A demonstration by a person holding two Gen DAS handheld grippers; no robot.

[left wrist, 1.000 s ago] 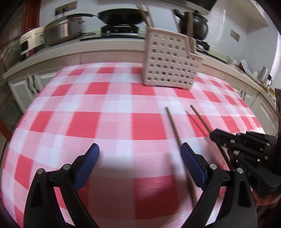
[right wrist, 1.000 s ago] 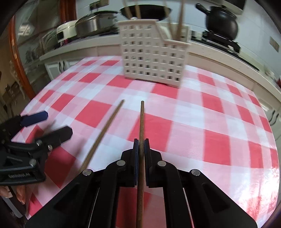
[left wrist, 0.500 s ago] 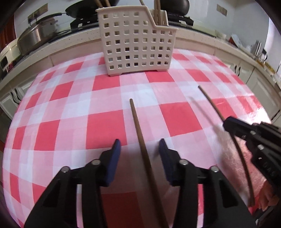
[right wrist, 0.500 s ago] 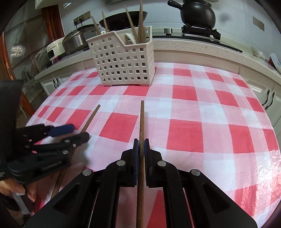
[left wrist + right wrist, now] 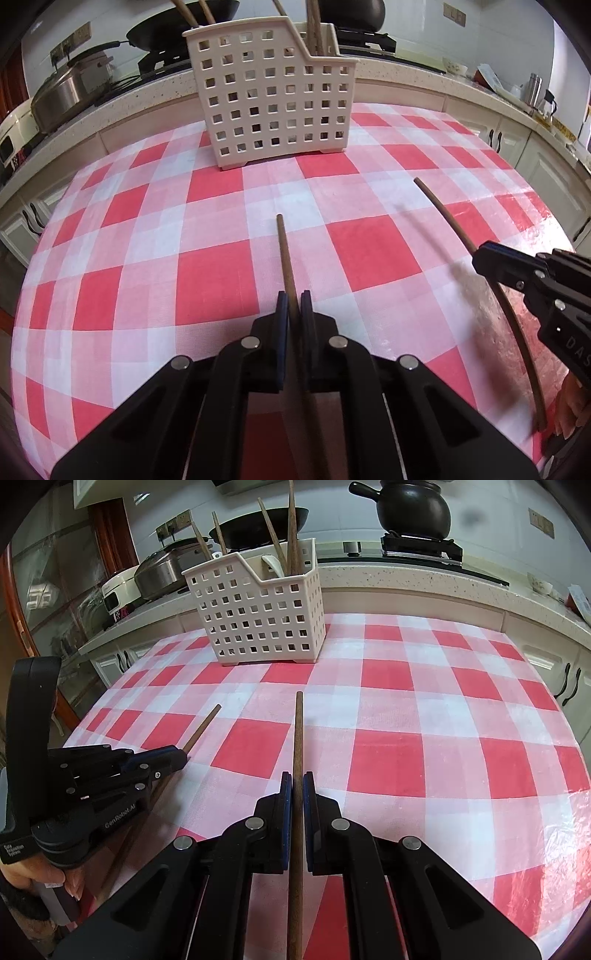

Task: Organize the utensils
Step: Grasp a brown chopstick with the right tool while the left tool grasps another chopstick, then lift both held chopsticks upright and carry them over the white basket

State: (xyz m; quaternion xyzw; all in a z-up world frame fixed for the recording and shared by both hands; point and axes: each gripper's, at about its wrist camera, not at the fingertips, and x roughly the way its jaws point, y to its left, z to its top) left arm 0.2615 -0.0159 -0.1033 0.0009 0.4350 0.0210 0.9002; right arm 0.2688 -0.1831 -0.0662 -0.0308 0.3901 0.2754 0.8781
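Left gripper (image 5: pixel 294 304): jaws closed to a narrow slit, blue pads pinching a brown wooden chopstick (image 5: pixel 286 254). Stick runs forward between the fingers, tip pointing toward the basket, over a red square of the checked tablecloth (image 5: pixel 147 266). Same gripper seen in right wrist view at left edge (image 5: pixel 177 758), same chopstick (image 5: pixel 203 725) projecting from it, rear of the stick passing down under the gripper body. Contact between stick and cloth: cannot tell.

Right gripper (image 5: pixel 297 786): jaws likewise nearly together, clamped on a second chopstick (image 5: pixel 297 738). Stick straight ahead along the fingers, tip over a white band of the cloth. Same gripper visible in left wrist view at right edge (image 5: pixel 484 254), its chopstick (image 5: pixel 443 210) extending forward and left of it, the rear end trailing back toward the lower right.

The two held sticks well apart, side by side, both aimed roughly toward the far side of the table.

White perforated utensil basket (image 5: pixel 258 627) upright on the cloth near the far edge, well apart from both tips. Several chopsticks (image 5: pixel 290 528) standing tilted inside it, plus a white spoon (image 5: pixel 271 563); which compartment unclear.

Behind the table: counter with black clay pot (image 5: pixel 413 507), wok (image 5: pixel 258 520), steel lidded pot (image 5: pixel 62 96).
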